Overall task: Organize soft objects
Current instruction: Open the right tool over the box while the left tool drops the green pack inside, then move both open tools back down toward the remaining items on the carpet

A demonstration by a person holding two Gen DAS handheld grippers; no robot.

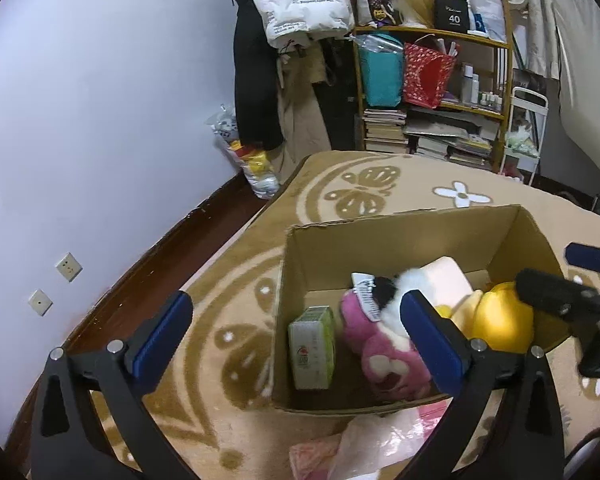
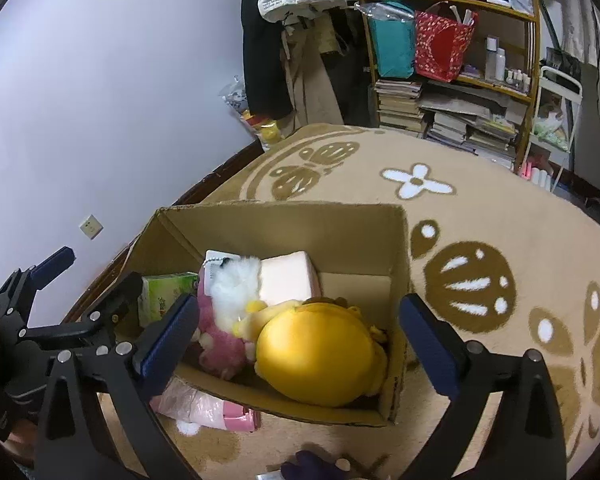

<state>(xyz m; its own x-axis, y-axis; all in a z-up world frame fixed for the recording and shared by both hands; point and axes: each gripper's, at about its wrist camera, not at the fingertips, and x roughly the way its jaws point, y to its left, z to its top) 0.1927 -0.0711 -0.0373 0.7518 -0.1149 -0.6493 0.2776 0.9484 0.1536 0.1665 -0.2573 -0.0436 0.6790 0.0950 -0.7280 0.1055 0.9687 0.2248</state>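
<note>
An open cardboard box (image 1: 400, 220) (image 2: 280, 205) stands on a beige patterned rug (image 2: 500, 208). Inside lie a green tissue pack (image 1: 312, 348) (image 2: 168, 292), a pink plush (image 1: 380, 356) (image 2: 220, 346), a white fluffy toy (image 2: 236, 292), a pale pink cushion (image 1: 448, 276) (image 2: 286, 280) and a round yellow plush (image 1: 500, 320) (image 2: 316, 360). My left gripper (image 1: 296, 300) (image 2: 92, 272) hovers open over the box's left side, nothing between its fingers. My right gripper (image 2: 299, 304) (image 1: 572, 276) stands open above the yellow plush, its pads apart from it.
A pink plastic-wrapped bundle (image 1: 360, 452) (image 2: 204, 404) lies on the rug in front of the box. Dark wood floor (image 1: 140, 280) and a pale wall run along the left. A crowded shelf (image 1: 432, 100) with books, bags and hanging clothes stands at the back.
</note>
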